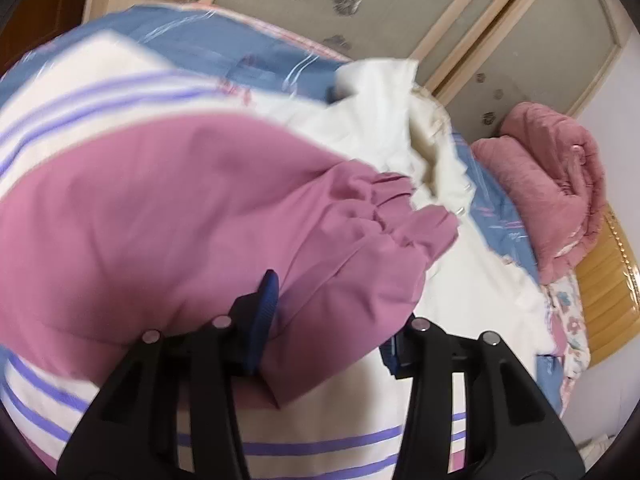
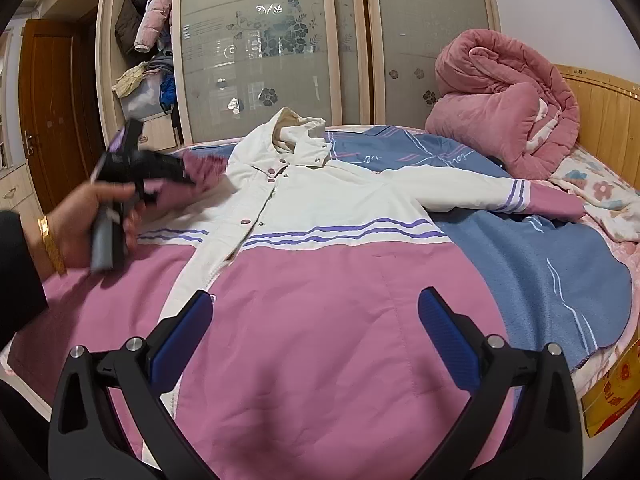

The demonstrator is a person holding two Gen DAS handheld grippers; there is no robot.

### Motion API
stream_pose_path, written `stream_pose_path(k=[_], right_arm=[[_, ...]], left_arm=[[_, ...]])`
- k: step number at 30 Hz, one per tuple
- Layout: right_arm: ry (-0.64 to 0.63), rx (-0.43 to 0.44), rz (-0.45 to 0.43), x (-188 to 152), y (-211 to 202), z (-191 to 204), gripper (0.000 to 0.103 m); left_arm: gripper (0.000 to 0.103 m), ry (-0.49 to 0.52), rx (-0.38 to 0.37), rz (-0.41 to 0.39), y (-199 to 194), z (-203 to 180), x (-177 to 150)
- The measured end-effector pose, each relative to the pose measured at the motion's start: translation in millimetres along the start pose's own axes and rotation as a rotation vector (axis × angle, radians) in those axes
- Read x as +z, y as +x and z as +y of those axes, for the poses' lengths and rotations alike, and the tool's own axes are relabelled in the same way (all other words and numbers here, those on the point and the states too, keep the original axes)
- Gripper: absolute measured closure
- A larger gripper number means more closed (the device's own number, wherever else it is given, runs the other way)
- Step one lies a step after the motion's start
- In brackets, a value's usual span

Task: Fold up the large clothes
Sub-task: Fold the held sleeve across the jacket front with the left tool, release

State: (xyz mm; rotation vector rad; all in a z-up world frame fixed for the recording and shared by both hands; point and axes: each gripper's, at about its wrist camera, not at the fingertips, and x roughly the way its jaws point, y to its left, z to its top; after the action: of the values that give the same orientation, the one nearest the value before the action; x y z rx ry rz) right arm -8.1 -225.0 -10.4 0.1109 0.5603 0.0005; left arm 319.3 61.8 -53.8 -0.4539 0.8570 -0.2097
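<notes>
A large pink and white jacket [image 2: 320, 272] with purple stripes lies front up on the bed, hood [image 2: 298, 128] at the far side. Its right sleeve [image 2: 500, 196] is spread out to the right. My left gripper [image 1: 332, 316] is shut on the pink cuff end of the left sleeve [image 1: 224, 216] and holds it up over the jacket body; it also shows in the right wrist view [image 2: 188, 176]. My right gripper [image 2: 316, 320] is open and empty, hovering above the pink lower part of the jacket.
A blue blanket [image 2: 520, 248] covers the bed under the jacket. A rolled pink quilt [image 2: 504, 108] sits at the far right by the wooden headboard [image 2: 600, 112]. Wardrobe sliding doors [image 2: 260, 48] stand behind the bed. A yellow box [image 2: 616, 392] lies at the bed's right edge.
</notes>
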Motion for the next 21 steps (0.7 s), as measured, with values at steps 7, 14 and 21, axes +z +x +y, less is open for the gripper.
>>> stream_pose_path(k=[7, 14, 21], right_arm=[[-0.016, 0.011, 0.016, 0.2, 4.7, 5.5, 0.001], [-0.051, 0.016, 0.048, -4.9, 12.1, 20.9, 0.001], [-0.021, 0.006, 0.044, -4.8, 11.9, 11.3, 0.001]], left_arm=[[0.047, 0.006, -0.207, 0.094, -28.8, 2.8, -23.6], [0.002, 0.014, -0.179, -0.198, -63.6, -15.1, -3.1], [0.002, 0.059, -0.132, -0.255, -99.3, -34.4, -1.7]])
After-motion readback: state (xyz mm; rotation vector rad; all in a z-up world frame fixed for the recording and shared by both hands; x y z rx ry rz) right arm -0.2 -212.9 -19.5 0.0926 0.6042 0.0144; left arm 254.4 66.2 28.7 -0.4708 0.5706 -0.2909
